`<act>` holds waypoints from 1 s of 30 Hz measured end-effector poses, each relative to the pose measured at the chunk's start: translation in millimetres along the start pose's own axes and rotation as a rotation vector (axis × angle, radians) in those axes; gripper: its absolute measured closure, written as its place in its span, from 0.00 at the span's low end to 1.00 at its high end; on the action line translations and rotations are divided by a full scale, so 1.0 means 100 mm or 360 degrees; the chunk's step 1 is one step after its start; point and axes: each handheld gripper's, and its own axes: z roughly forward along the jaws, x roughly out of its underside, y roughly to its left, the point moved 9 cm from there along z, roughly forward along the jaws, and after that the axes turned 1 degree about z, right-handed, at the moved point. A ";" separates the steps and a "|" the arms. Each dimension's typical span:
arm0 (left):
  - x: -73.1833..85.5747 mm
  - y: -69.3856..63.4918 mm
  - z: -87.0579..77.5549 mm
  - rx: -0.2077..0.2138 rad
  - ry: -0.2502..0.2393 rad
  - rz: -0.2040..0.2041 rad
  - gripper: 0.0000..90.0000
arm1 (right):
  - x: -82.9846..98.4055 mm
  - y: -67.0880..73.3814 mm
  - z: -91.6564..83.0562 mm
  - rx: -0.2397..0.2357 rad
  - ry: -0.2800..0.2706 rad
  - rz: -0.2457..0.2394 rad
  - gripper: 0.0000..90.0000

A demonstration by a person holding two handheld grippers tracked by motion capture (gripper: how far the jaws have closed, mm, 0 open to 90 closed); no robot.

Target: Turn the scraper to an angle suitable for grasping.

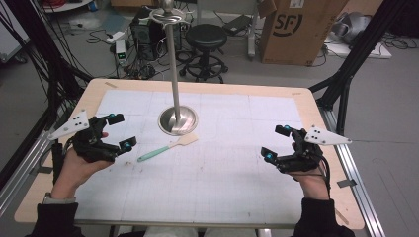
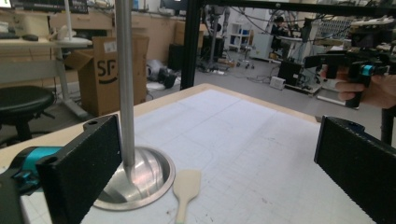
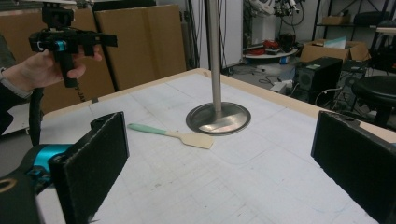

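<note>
A spatula (image 1: 165,148) with a mint-green handle and a cream blade lies flat on the white gridded mat, just in front of the round base of a metal stand (image 1: 177,120). The spatula (image 2: 186,187) and the stand's base (image 2: 140,179) lie close ahead in the left gripper view. In the right gripper view the spatula (image 3: 173,135) lies left of the base (image 3: 218,118). My left gripper (image 1: 121,131) hovers at the mat's left edge, open and empty. At the right side my right gripper (image 1: 275,142) is held open too, nothing between its jaws.
The stand's pole (image 1: 172,64) rises to hooks near the top. The wooden table (image 1: 207,87) has aluminium rails along both sides. Behind it stand a black stool (image 1: 206,37), a cardboard box (image 1: 296,29) and cables on the floor.
</note>
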 end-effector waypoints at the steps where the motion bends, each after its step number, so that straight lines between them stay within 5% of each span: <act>1: 0.01 0.01 0.01 -0.0005 0.0007 0.0000 0.02 | 0.00 0.00 0.00 0.0002 0.0000 0.0000 0.04; 6: 0.05 0.04 0.02 -0.0074 0.0013 0.0069 0.16 | 0.04 -0.01 0.00 0.0002 0.0017 0.0020 0.04; 9: 0.09 0.04 0.02 -0.0076 0.0035 0.0089 0.58 | 0.05 -0.01 0.00 -0.0002 0.0022 0.0024 0.04; 11: 0.13 0.07 0.05 -0.0124 0.0078 0.0035 0.74 | 0.06 -0.02 -0.01 0.0006 0.0024 0.0026 0.04; 12: 0.18 0.09 0.09 -0.0114 0.0118 -0.0049 0.80 | 0.06 -0.02 -0.01 0.0008 0.0024 0.0033 0.04; 15: 0.24 0.10 0.13 -0.0149 0.0157 0.0002 0.98 | 0.08 -0.04 -0.04 0.0009 0.0019 0.0093 0.04; 20: 0.40 0.11 0.29 -0.0152 0.0287 0.0054 1.00 | 0.10 -0.06 -0.08 0.0039 0.0034 0.0086 0.04; 23: 0.52 0.15 0.40 -0.0183 0.0366 0.0015 1.00 | 0.13 -0.09 -0.07 0.0113 0.0088 0.0038 0.04; 30: 0.82 0.20 0.73 -0.0161 0.0570 -0.0034 1.00 | 0.14 -0.04 -0.03 0.0094 0.0126 0.0016 0.04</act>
